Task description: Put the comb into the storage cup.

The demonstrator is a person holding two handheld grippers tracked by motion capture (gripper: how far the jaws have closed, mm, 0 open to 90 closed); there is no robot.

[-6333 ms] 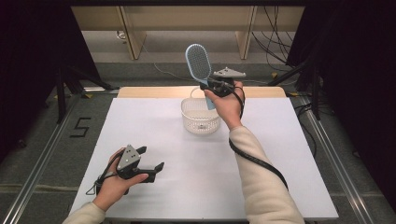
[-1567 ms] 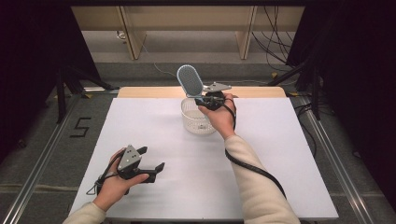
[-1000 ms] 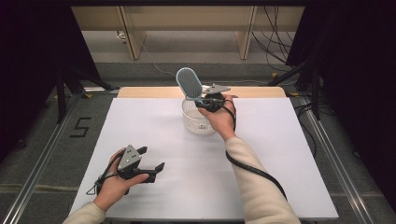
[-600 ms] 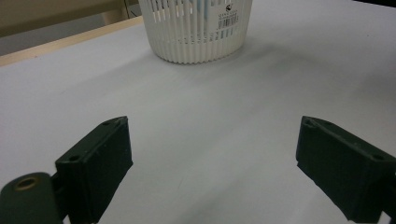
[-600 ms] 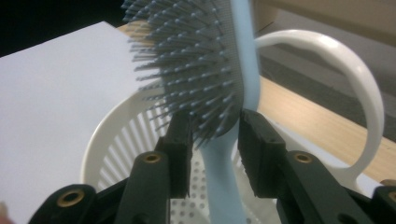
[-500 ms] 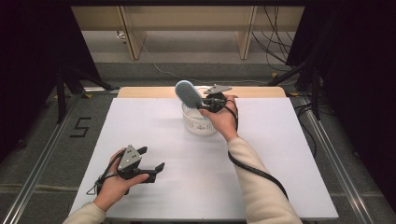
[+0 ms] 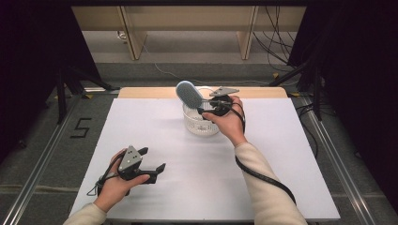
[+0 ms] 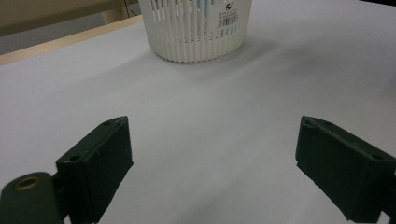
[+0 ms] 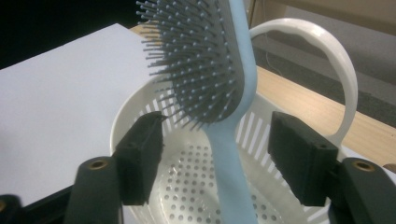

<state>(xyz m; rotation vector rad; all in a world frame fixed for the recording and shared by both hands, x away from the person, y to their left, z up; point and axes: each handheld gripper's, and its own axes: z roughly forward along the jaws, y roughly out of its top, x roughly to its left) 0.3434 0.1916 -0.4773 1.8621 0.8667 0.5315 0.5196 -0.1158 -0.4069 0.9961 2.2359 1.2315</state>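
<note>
One hairbrush [image 7: 189, 94], one white basket [image 7: 201, 125], two claws: left claw [image 7: 151, 162], right claw [image 7: 202, 110]; basket contents partly hidden, seemingly nothing else.

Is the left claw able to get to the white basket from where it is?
Probably yes. The left claw is open, and bare white table lies between it and the white basket. The right claw and the hairbrush sit over the basket's top.

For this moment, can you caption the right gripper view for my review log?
Right gripper with jaws open around a light-blue hairbrush standing handle-down in the white basket.
</note>
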